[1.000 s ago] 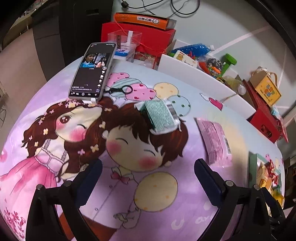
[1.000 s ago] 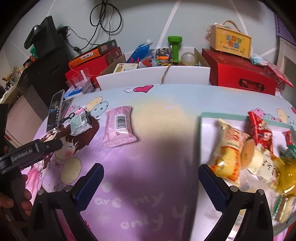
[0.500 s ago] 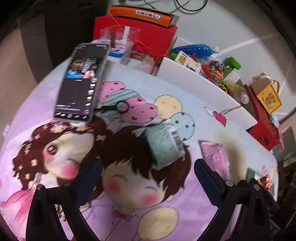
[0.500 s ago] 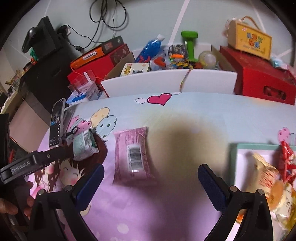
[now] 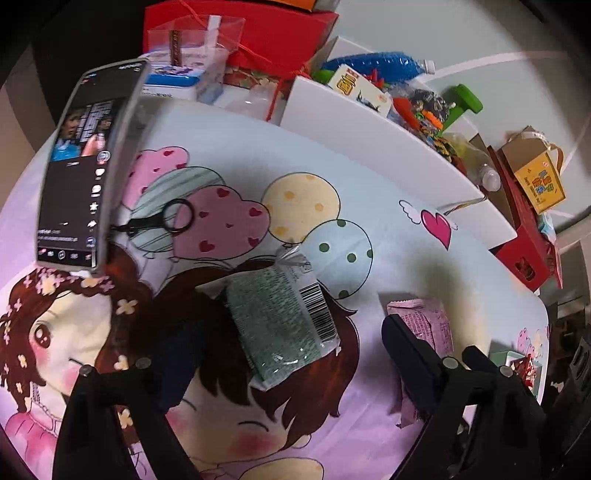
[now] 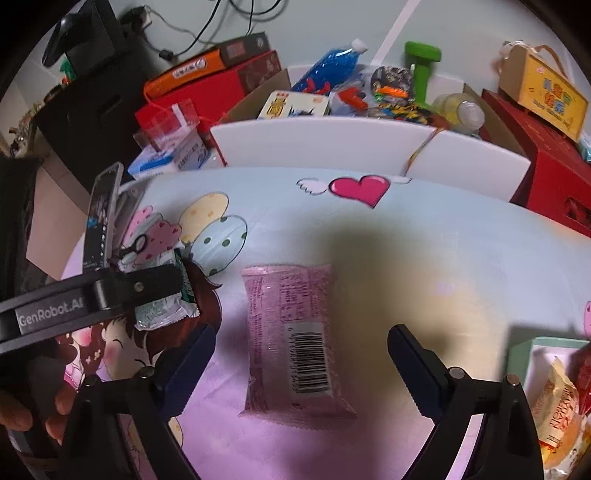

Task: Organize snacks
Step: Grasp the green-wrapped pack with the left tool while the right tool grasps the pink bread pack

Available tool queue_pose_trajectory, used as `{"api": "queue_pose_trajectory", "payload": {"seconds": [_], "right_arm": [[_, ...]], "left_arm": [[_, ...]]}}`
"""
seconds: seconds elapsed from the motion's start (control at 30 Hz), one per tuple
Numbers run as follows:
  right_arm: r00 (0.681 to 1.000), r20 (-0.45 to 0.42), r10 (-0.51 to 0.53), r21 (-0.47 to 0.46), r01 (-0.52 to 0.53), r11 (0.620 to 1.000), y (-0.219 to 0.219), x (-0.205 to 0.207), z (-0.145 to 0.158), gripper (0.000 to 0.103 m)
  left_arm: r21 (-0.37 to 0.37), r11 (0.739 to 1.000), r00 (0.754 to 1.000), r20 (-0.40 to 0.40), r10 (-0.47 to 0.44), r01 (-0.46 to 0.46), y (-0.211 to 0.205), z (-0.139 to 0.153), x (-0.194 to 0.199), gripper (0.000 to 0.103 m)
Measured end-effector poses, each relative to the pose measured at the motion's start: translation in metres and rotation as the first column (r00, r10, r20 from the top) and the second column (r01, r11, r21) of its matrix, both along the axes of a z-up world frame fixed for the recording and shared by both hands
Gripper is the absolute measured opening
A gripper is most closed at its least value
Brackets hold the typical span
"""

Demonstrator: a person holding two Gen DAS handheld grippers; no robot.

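The left gripper (image 5: 286, 354) hangs low over the counter (image 5: 369, 158) with its jaws spread wide and nothing between them gripped; the green snack packet (image 5: 280, 321) lies flat in the gap, barcode side up, on the cartoon-printed cloth. In the right wrist view the same gripper (image 6: 110, 295) shows from the side, its finger crossing over the green packet (image 6: 162, 310).

The right gripper (image 6: 299, 369) is likewise wide open and holds nothing, its jaws standing either side of the pink snack packet (image 6: 291, 343), which lies flat with its barcode up (apart from both fingers, as far as the view shows). The pink packet (image 5: 424, 325) sits well apart from the green one, toward the counter's right edge.

At the right edge a pale green tray (image 6: 524, 354) carries several wrapped snacks (image 6: 557, 410), yellow and red.

Near the left edge a phone (image 5: 85, 170) lies propped up with its screen lit, a black key ring (image 5: 173, 218) just beside it. Past the far edge stand a white box (image 6: 321, 144) filled with toys and a blue bottle (image 6: 328, 62), a red box (image 5: 266, 33), and a yellow carton (image 6: 543, 92) with a handle.
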State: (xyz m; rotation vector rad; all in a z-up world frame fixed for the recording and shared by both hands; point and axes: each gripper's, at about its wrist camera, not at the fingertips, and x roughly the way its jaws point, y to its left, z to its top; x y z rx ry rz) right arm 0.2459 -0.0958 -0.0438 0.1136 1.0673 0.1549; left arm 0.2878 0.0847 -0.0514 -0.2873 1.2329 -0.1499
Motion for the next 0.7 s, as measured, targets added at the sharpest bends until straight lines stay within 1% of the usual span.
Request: {"api": "queue_pose_trajectory", "payload": {"seconds": [0.07, 0.23, 0.33, 0.37, 0.43, 0.47, 0.5, 0.53, 0.57, 0.6, 0.63, 0.7], "right_arm": [[1.000, -0.012, 0.002, 0.002, -0.002, 1.000, 0.001, 0.003, -0.003, 0.096], [0.999, -0.034, 0.016, -0.035, -0.017, 0.999, 0.008, 0.007, -0.012, 0.096], [0.999, -0.040, 0.020, -0.071, -0.023, 0.997, 0.011, 0.008, -0.015, 0.092], [0.999, -0.042, 0.021, -0.075, -0.024, 0.997, 0.011, 0.008, -0.016, 0.089], [0.999, -0.045, 0.019, -0.074, -0.022, 0.997, 0.011, 0.008, -0.017, 0.086], [0.999, -0.045, 0.015, -0.076, -0.019, 0.997, 0.010, 0.007, -0.017, 0.084], [0.999, -0.044, 0.009, -0.078, -0.013, 0.997, 0.009, 0.007, -0.016, 0.078], [0.999, -0.041, 0.004, -0.079, -0.007, 0.997, 0.009, 0.007, -0.016, 0.075], [0.999, -0.039, -0.002, -0.080, -0.002, 0.997, 0.008, 0.006, -0.015, 0.072], [0.999, -0.039, -0.009, -0.070, 0.006, 0.998, 0.006, 0.006, -0.014, 0.071], [0.999, -0.039, -0.014, -0.058, 0.011, 0.998, 0.005, 0.005, -0.014, 0.069], [0.999, -0.040, -0.019, -0.033, 0.018, 0.999, 0.001, 0.003, -0.013, 0.055]], "left_arm": [[0.015, 1.000, 1.000, -0.010, 0.002, -0.002, -0.001, -0.004, 0.003, 0.094], [0.031, 1.000, 1.000, -0.020, -0.004, 0.005, -0.007, -0.010, 0.006, 0.093], [0.048, 0.999, 1.000, -0.018, -0.010, 0.010, -0.007, -0.010, 0.005, 0.093], [0.050, 0.999, 1.000, -0.018, -0.009, 0.010, -0.008, -0.010, 0.005, 0.093], [0.066, 0.998, 1.000, -0.016, -0.008, 0.009, -0.010, -0.009, 0.006, 0.089], [0.077, 0.997, 1.000, -0.014, -0.008, 0.009, -0.011, -0.009, 0.007, 0.082], [0.091, 0.996, 1.000, -0.014, -0.008, 0.009, -0.012, -0.008, 0.006, 0.078], [0.095, 0.995, 1.000, -0.012, -0.004, 0.005, -0.014, -0.008, 0.007, 0.077], [0.093, 0.996, 1.000, -0.010, -0.002, 0.002, -0.013, -0.008, 0.008, 0.072], [0.088, 0.996, 1.000, -0.006, 0.002, -0.001, -0.013, -0.007, 0.007, 0.064], [0.083, 0.997, 1.000, -0.006, 0.002, -0.001, -0.013, -0.007, 0.007, 0.063], [0.082, 0.997, 1.000, 0.000, 0.002, -0.002, -0.013, -0.007, 0.004, 0.059]]}}
